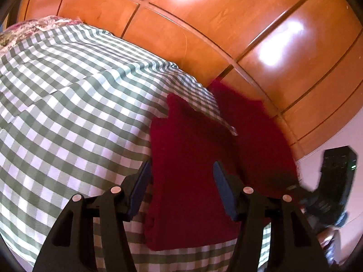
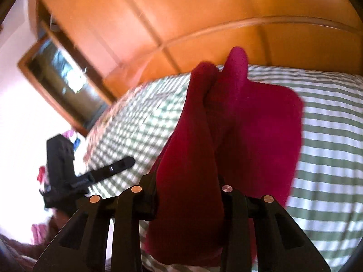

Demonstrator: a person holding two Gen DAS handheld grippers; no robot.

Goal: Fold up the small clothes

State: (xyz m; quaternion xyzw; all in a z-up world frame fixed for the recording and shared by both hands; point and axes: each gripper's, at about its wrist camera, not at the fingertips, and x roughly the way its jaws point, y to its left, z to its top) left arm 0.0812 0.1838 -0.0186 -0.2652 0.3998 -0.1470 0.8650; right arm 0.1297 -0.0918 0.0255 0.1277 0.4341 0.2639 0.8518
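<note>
While the red garment (image 1: 190, 170) lies partly on the green-checked bedcover (image 1: 68, 104), one end of it is lifted and bunched in the right gripper (image 2: 188, 195), whose jaws are clamped on the cloth. Over the flat part, the left gripper (image 1: 181, 181) has its jaws apart, holding nothing. Behind stands a wooden wardrobe (image 1: 226, 22).

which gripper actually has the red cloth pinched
The right gripper: the red garment is bunched between its fingers. The left gripper stands open, its blue pads apart above the cloth, pinching nothing.
</note>
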